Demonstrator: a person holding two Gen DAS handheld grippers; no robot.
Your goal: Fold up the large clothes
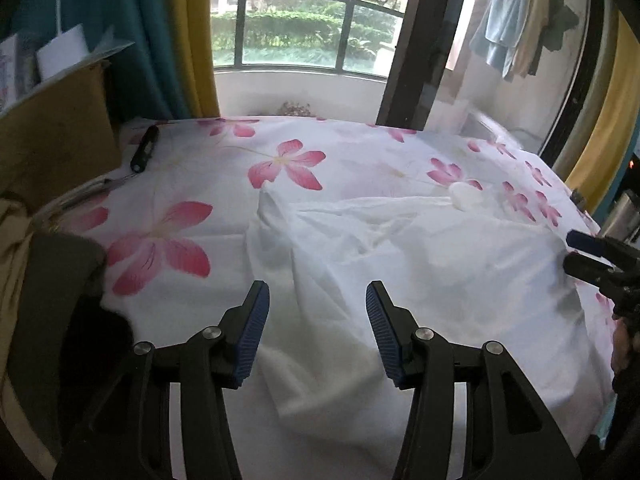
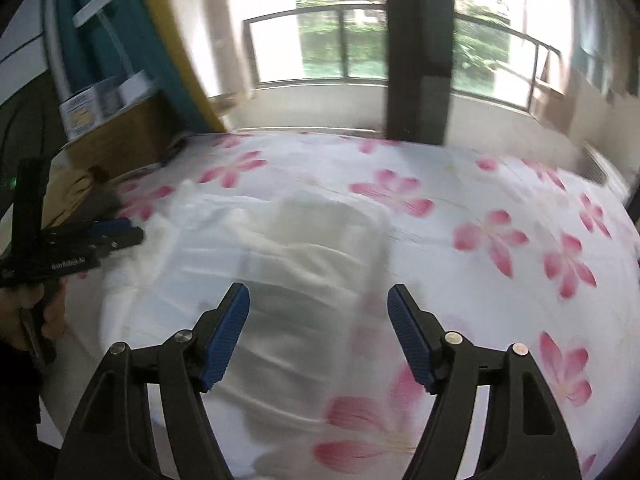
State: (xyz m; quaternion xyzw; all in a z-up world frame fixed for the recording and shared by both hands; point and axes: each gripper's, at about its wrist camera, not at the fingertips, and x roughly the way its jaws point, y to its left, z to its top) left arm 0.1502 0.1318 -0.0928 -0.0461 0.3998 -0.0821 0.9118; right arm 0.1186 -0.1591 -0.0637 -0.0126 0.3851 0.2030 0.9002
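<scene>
A thin white garment lies crumpled and partly spread on a bed sheet printed with pink flowers. My left gripper hovers over the garment's near left part, open, with nothing between its blue pads. At the right edge of that view, my right gripper reaches in over the cloth. In the blurred right wrist view the garment lies ahead on the sheet. My right gripper stands open above it, holding nothing. A hand holds the left gripper at the far left.
A brown cardboard box stands at the bed's left, and a black pen-like object lies beside it. Dark and beige clothes are heaped at the near left. A window with a railing is behind the bed; clothes hang at the right.
</scene>
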